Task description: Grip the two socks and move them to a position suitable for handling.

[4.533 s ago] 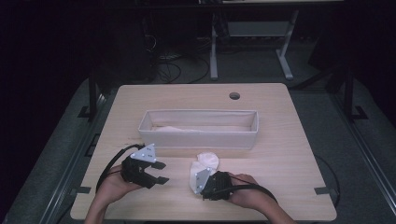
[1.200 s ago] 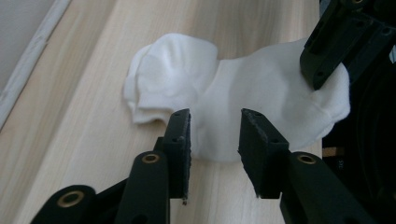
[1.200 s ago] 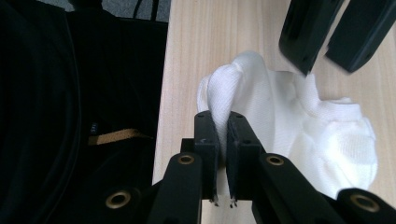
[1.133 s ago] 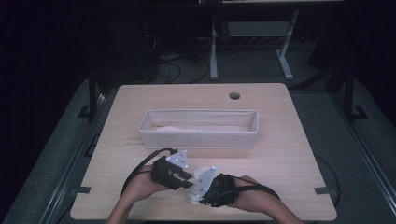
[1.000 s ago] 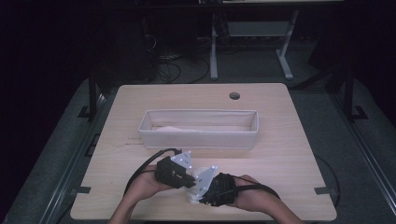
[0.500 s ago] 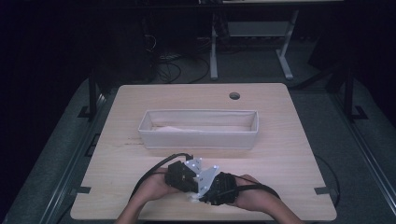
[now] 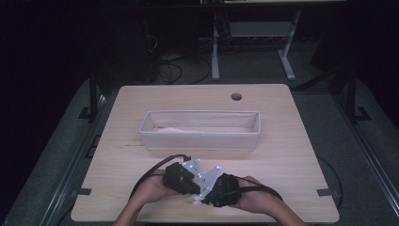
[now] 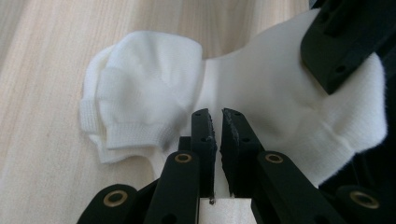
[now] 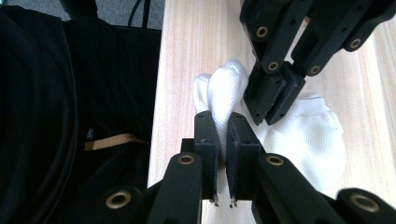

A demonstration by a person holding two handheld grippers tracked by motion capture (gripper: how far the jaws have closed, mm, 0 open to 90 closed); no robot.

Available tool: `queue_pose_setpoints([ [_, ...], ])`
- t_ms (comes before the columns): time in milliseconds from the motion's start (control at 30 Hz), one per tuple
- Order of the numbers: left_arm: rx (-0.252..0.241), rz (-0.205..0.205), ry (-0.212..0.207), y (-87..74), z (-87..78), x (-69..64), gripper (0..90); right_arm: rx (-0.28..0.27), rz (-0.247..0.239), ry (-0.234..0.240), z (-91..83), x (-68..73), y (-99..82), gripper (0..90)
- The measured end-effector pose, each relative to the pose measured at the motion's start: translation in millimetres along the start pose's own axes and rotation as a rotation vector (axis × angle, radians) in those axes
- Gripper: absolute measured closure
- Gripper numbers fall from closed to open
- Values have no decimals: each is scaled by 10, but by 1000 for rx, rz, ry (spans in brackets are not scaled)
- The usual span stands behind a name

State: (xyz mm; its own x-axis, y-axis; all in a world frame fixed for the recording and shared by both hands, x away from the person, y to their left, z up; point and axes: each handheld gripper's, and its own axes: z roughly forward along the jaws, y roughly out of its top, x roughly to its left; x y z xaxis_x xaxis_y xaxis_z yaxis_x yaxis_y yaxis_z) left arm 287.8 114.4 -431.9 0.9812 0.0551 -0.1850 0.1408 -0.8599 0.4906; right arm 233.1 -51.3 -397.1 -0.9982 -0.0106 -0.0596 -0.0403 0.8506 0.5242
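A white sock (image 8: 154, 93) lies bunched on the near edge of a pale wooden table (image 7: 282, 141), right in front of the person; its ribbed cuff folds over on one side and the rest spreads out flat on the wood; whether it is one sock or a pair pressed together is hard to tell from these angles. The right gripper (image 9: 222, 126) is clenched on a raised fold of the sock, white fabric pinched between its two black jaws; the left gripper (image 8: 215, 126) comes in against the same cloth from the other side, its jaws nearly together after a slight opening just now, with only a narrow slit between the pads and, as far as the left gripper view shows, no cloth caught in that slit, its tips resting against the sock. In the high view the two grippers sit touching, side by side, over the sock, both hands close together at the table's near edge.

Beyond them, near the table's middle, stands a long light fabric bin (image 7: 200, 139), well apart from the sock; a round cable hole (image 7: 236, 96) sits near the far edge. The room around is dark; grey carpet (image 7: 56, 155) flanks the table, and cables and a white desk frame (image 7: 287, 56) show on the floor behind.
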Motion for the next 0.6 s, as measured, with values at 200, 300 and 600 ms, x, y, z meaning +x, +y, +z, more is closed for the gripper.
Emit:
queue_pose_setpoints([
  [200,27,1,-16,-12,90,-15,832,3,7,-4,-8,-1,-4,839],
  [300,28,5,-20,-21,105,-21,834,7,9,2,16,0,-12,839],
  [600,-20,-6,12,-77,-91,-22,829,3,14,1,-30,32,5,839],
])
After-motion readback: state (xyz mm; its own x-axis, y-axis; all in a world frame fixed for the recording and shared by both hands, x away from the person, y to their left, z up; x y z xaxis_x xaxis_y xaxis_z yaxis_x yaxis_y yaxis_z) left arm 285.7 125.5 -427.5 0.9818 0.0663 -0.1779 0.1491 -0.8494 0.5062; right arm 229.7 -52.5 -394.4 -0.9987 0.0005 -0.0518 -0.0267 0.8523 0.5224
